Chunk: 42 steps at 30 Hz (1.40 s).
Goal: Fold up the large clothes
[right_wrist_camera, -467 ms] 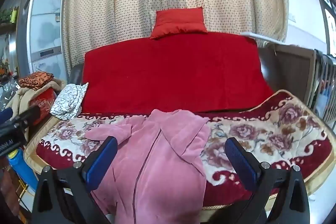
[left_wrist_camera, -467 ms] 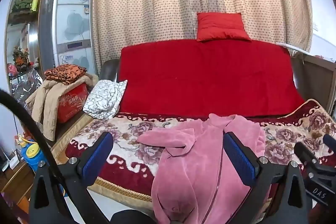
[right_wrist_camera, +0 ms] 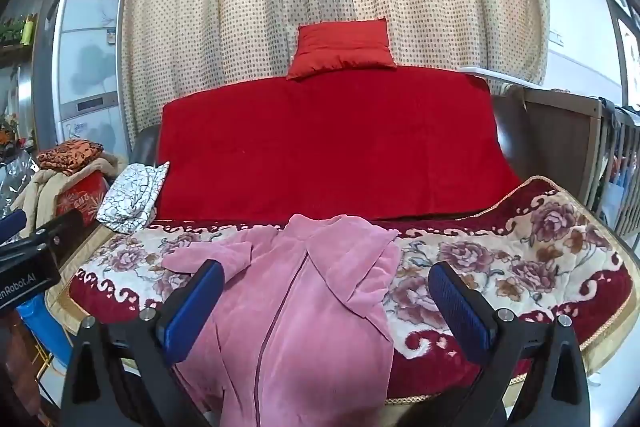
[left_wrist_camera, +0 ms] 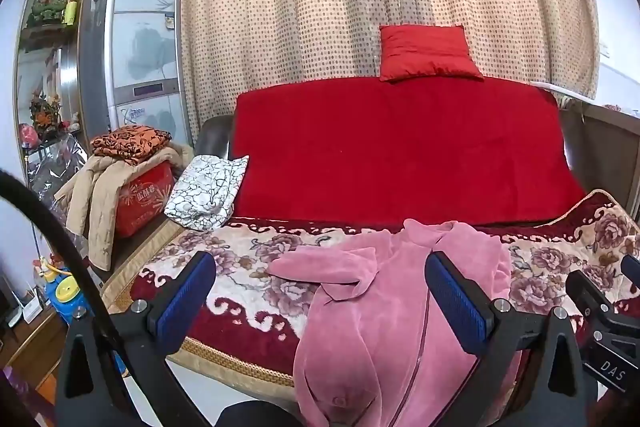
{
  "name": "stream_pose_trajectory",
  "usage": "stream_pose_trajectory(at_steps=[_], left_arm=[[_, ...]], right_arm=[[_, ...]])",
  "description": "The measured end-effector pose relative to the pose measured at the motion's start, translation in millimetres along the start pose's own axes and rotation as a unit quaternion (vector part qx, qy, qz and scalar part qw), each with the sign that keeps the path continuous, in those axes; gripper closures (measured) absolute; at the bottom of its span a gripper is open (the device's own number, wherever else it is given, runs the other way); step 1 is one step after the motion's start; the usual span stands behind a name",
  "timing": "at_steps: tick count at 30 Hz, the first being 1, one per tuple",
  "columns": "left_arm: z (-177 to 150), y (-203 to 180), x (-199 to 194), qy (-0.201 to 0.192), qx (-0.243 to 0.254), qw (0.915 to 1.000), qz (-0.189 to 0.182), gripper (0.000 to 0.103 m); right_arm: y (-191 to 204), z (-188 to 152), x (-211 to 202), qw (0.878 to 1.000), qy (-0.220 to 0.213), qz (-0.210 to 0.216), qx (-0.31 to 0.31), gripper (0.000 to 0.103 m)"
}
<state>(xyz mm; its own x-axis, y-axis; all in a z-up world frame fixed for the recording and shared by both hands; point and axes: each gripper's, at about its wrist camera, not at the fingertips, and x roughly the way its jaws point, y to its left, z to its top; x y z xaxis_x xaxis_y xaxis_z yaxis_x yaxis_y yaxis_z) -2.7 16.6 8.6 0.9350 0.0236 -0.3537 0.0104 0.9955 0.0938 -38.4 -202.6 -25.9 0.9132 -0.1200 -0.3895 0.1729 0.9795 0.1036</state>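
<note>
A large pink zip-front garment lies on the sofa seat, one sleeve folded across to the left and its lower part hanging over the front edge. The right wrist view shows the same garment with its zip running down the middle. My left gripper hovers in front of the sofa, jaws wide open and empty, the garment beyond them. My right gripper is likewise wide open and empty, held short of the garment. Blue pads face each other across the gap.
The seat wears a floral blanket; a red throw covers the backrest with a red cushion on top. A white patterned pillow leans at the left end. Piled clothes on a red box and a tall cabinet stand left.
Both views have barely shifted; the garment and both open grippers stand as before.
</note>
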Motion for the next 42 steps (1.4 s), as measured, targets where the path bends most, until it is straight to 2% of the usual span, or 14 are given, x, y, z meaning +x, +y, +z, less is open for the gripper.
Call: stream_pose_trajectory(at_steps=[23, 42], left_arm=[[-5, -21, 12, 0.008, 0.005, 0.9999, 0.004, 0.0], [-11, -26, 18, 0.027, 0.015, 0.9995, -0.009, 0.0]], right_arm=[[1, -1, 8, 1.0, 0.011, 0.003, -0.011, 0.0], [4, -2, 5, 0.999, 0.0, -0.022, -0.031, 0.0]])
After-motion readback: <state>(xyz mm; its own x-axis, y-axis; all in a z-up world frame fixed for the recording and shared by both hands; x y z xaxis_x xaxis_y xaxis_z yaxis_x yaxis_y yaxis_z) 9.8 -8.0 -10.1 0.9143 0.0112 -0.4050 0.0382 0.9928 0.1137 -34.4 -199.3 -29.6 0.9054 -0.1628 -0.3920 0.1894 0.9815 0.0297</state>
